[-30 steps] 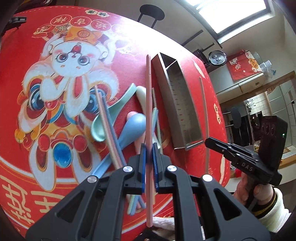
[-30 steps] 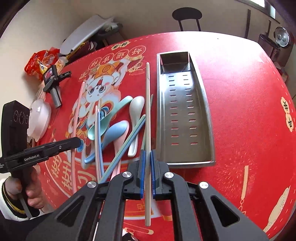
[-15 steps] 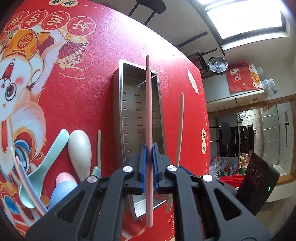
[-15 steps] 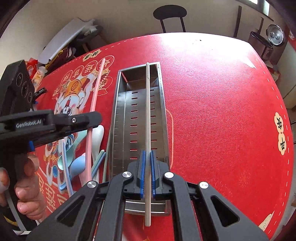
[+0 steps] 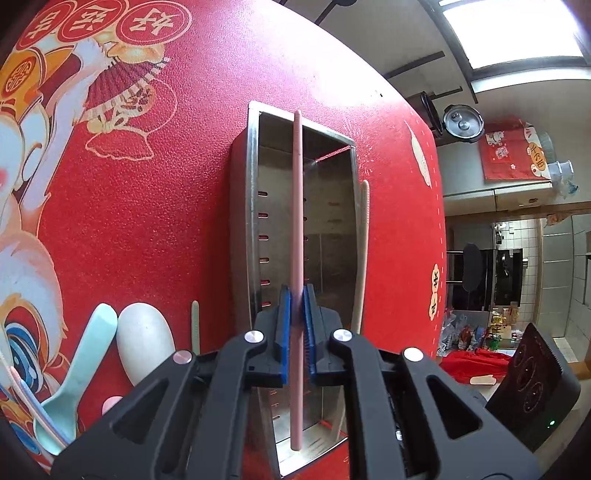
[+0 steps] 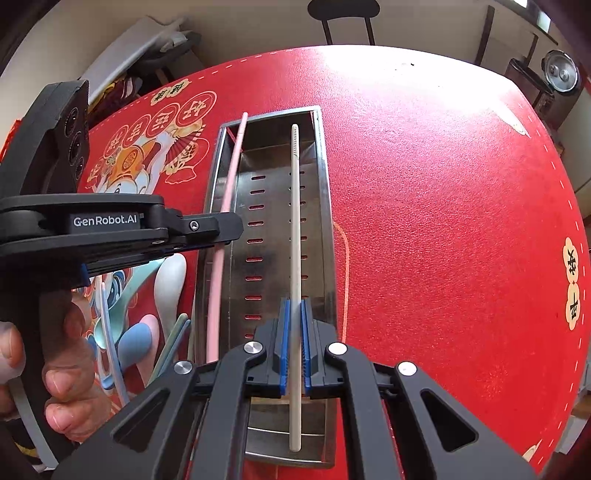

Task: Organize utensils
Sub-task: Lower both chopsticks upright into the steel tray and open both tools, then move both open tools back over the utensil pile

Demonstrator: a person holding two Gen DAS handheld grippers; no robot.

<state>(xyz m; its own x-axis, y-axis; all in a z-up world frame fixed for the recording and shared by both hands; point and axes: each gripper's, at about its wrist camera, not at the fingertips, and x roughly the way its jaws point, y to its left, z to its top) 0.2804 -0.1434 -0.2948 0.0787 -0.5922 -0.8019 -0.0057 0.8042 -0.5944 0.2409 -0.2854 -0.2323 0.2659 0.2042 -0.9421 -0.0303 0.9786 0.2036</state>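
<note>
A long steel tray (image 5: 240,206) (image 6: 328,206) with slotted walls lies on the red tablecloth. My left gripper (image 5: 296,295) is shut on a pink chopstick (image 5: 297,206), held lengthwise over the tray. The right wrist view shows that pink chopstick (image 6: 221,236) above the tray's left rim, with the left gripper (image 6: 221,225) beside it. My right gripper (image 6: 294,310) is shut on a cream chopstick (image 6: 294,221), also lengthwise over the tray's inside. The cream chopstick (image 5: 364,236) shows at the tray's right rim in the left wrist view.
Left of the tray lie loose utensils: a white spoon (image 5: 146,339), a teal spoon (image 5: 74,376), a blue spoon (image 6: 135,345) and several chopsticks (image 6: 171,347). A hand (image 6: 55,369) holds the left gripper's handle. A black chair (image 6: 343,14) stands past the table's far edge.
Both grippers moved from over the utensil pile across to the tray, each carrying its chopstick, and have come lower over it.
</note>
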